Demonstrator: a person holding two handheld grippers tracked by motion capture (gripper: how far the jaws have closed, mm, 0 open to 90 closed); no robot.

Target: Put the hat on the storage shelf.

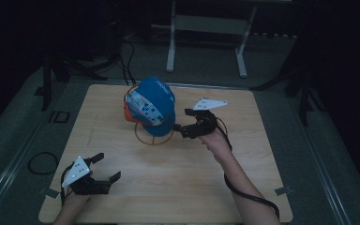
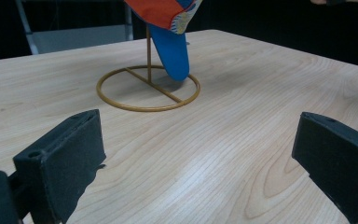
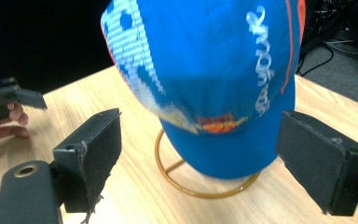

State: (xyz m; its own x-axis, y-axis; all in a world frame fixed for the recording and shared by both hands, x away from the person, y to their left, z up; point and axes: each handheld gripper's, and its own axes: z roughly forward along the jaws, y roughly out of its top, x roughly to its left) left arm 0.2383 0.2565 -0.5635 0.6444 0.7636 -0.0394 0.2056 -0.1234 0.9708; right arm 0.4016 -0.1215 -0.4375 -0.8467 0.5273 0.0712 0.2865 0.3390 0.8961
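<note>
A blue cap (image 1: pixel 152 101) with a patterned panel and orange inner side hangs tilted on a gold wire stand (image 1: pixel 152 139) at the middle of the wooden table (image 1: pixel 183 187). My right gripper (image 1: pixel 182 122) is open just right of the cap's brim, not touching it. In the right gripper view the cap (image 3: pixel 214 70) hangs close ahead between the wide jaws of that gripper (image 3: pixel 200 149), over the stand's ring (image 3: pixel 200 192). My left gripper (image 1: pixel 108 166) stands open near the front left corner, holding nothing. From the left gripper (image 2: pixel 198 163), the stand (image 2: pixel 147 105) and brim (image 2: pixel 172 46) lie farther off.
A white metal frame (image 1: pixel 171 47) stands on the floor beyond the table's far edge. Dark cables (image 1: pixel 42 162) lie on the floor at left. The other hand with its gripper (image 3: pixel 4 100) shows at the left of the right gripper view.
</note>
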